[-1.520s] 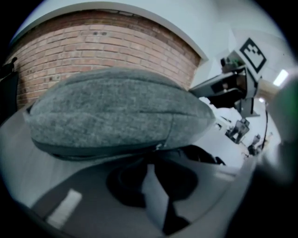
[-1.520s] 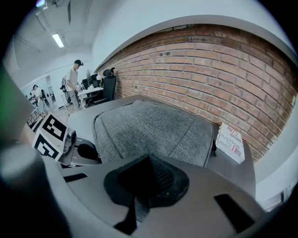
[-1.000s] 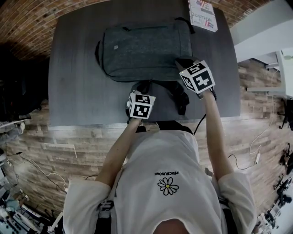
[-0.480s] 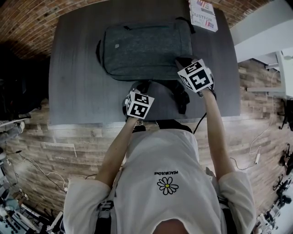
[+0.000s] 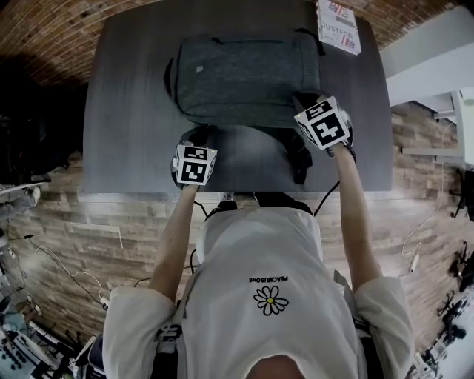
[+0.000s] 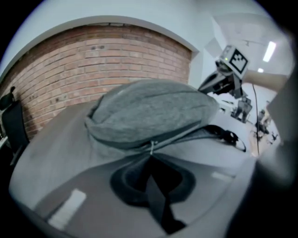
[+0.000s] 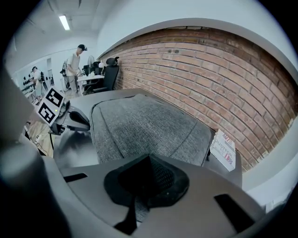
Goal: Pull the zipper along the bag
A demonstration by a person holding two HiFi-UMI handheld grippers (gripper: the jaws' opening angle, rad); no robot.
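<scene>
A grey backpack (image 5: pixel 248 78) lies flat on the dark table (image 5: pixel 126 111). My left gripper (image 5: pixel 198 135) is at the bag's near edge, toward its left end. In the left gripper view it (image 6: pixel 150 160) is shut on the small metal zipper pull (image 6: pixel 152 147), and the zipper seam runs off to the right along the bag (image 6: pixel 149 111). My right gripper (image 5: pixel 302 100) is at the bag's near right corner. There it (image 7: pixel 148 179) is shut on a fold of the bag's black mesh fabric in front of the grey panel (image 7: pixel 139 125).
A printed booklet (image 5: pixel 338 22) lies at the table's far right corner. The bag's black straps (image 5: pixel 296 159) trail toward the table's near edge (image 5: pixel 222 194). A brick wall (image 7: pixel 209 69) stands behind. People (image 7: pixel 74 65) and an office chair (image 7: pixel 109 74) are far off.
My left gripper has slid to the left along the bag's near edge. The right gripper has kept its place at the right corner.
</scene>
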